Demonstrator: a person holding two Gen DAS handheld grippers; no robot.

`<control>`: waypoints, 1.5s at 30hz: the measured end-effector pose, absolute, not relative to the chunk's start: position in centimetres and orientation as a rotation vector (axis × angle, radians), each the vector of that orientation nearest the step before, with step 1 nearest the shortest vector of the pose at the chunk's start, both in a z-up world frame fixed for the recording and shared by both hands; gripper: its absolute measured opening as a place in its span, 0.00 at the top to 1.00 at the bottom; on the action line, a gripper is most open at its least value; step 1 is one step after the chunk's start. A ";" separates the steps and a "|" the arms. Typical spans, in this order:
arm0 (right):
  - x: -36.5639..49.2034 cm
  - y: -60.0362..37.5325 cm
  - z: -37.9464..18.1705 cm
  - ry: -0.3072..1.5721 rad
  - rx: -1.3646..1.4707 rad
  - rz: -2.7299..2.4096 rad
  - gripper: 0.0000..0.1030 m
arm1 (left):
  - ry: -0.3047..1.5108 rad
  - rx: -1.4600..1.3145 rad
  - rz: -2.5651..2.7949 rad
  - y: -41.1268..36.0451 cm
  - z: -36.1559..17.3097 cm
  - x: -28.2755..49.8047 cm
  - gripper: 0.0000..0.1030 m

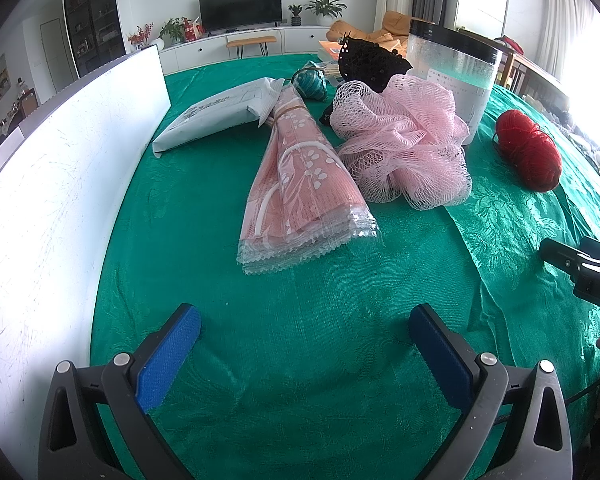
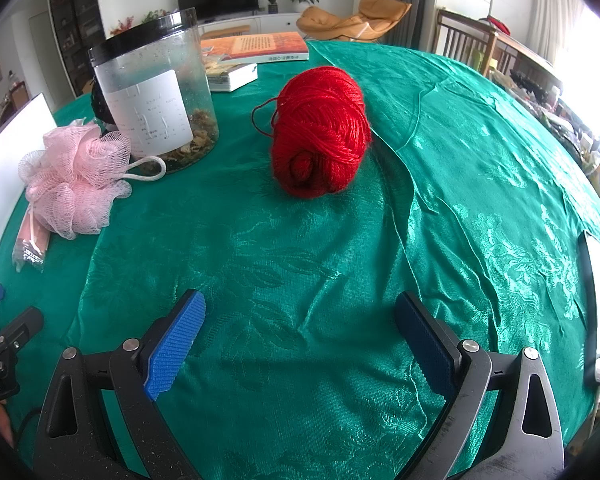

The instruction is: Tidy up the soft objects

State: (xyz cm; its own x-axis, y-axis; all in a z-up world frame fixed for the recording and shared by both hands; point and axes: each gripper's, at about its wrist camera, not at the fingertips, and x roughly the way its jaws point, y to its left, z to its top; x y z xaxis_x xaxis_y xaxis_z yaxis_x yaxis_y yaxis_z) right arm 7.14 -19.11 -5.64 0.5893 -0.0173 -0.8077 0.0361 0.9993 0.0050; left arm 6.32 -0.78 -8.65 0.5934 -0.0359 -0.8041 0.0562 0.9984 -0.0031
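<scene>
Both tongs released, nothing gripped: left tongs [image 1: 304,332] and right tongs [image 2: 300,320] hover low over the near edge of the worktop [image 2: 300,264], green patterned cloth. Red yarn ball [image 2: 320,132] sits dead ahead of right tongs, mid-worktop, long axis running roughly away from them; right hand clearly nearer. Pink mesh pouf [image 1: 404,144] and pink wrapped cloth bundle [image 1: 300,184] lie ahead of left tongs, beside clear jar [image 2: 156,88]. White board [image 1: 60,184] along left edge; living room behind, TV, plants

Black mesh item [image 1: 370,65] half hidden behind jar [image 1: 452,76]
</scene>
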 end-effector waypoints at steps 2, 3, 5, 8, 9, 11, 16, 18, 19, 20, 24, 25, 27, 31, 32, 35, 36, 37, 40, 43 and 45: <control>7.1 -19.1 -5.6 0.940 0.022 -0.031 0.06 | 0.958 0.035 -0.069 -0.9 -8.5 6.2 0.00; 7.1 -19.1 -5.6 0.940 0.022 -0.031 0.06 | 0.959 0.036 -0.076 -0.9 -8.1 6.1 0.00; 7.1 -19.1 -5.6 0.940 0.022 -0.031 0.06 | 0.930 0.024 -0.094 -0.9 -7.0 5.6 0.00; 7.1 -19.1 -5.6 0.940 0.022 -0.031 0.06 | 0.866 -0.013 -0.109 -0.7 -4.5 5.8 0.00; 7.1 -19.1 -5.6 0.940 0.022 -0.031 0.06 | 0.847 -0.027 -0.105 -0.6 -3.7 6.3 0.00; 7.1 -19.2 -5.6 0.940 0.022 -0.031 0.06 | 0.833 -0.064 -0.080 -0.2 -2.6 7.7 0.01; 7.1 -19.1 -5.6 0.939 0.022 -0.031 0.06 | 0.907 -0.260 -0.019 2.1 -2.5 13.1 0.21; 7.1 -19.1 -5.6 0.939 0.022 -0.031 0.06 | 0.942 -0.324 -0.010 2.8 -3.4 15.2 0.22; 7.1 -19.2 -5.6 0.939 0.022 -0.030 0.06 | 0.959 -0.345 -0.007 2.9 -4.1 16.1 0.22; 7.1 -19.2 -5.6 0.939 0.022 -0.030 0.06 | 0.978 -0.357 0.000 3.0 -4.8 16.9 0.22; 7.0 -19.2 -5.6 0.939 0.022 -0.030 0.06 | 1.013 -0.368 0.026 3.0 -6.5 18.6 0.23; 7.0 -19.2 -5.6 0.939 0.022 -0.030 0.06 | 1.013 -0.375 0.024 2.9 -6.7 18.6 0.23; 7.0 -19.2 -5.6 0.939 0.022 -0.030 0.06 | 1.020 -0.375 0.005 2.7 -7.0 18.4 0.34; 7.0 -19.2 -5.6 0.939 0.022 -0.030 0.06 | 1.023 -0.254 -0.039 1.4 -6.6 16.6 0.72; 7.0 -19.2 -5.6 0.939 0.022 -0.030 0.06 | 1.032 -0.268 -0.052 1.6 -6.4 15.7 0.73; 7.0 -19.2 -5.6 0.939 0.023 -0.030 0.06 | 1.037 -0.257 -0.074 1.7 -5.3 11.4 0.73; 7.0 -19.2 -5.6 0.939 0.022 -0.030 0.06 | 1.030 -0.228 -0.081 1.5 -4.8 9.9 0.71; 7.0 -19.2 -5.6 0.939 0.022 -0.030 0.06 | 1.016 -0.201 -0.085 1.5 -4.4 8.7 0.57; 7.0 -19.2 -5.6 0.939 0.022 -0.030 0.06 | 0.973 -0.134 -0.086 1.3 -3.4 5.8 0.11; 7.0 -19.2 -5.6 0.939 0.023 -0.030 0.06 | 0.915 -0.086 -0.079 1.4 -2.8 5.0 0.10; 7.0 -19.2 -5.6 0.939 0.023 -0.030 0.06 | 0.966 -0.078 -0.090 1.1 -3.5 5.6 0.10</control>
State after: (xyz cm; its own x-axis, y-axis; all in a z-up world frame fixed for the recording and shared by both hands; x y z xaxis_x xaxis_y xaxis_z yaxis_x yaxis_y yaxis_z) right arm 6.99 -19.19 -5.58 0.5905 -0.0159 -0.8069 0.0355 0.9993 0.0063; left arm 5.61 1.12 -3.53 0.5655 -0.1114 -0.8172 0.0420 0.9934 -0.1063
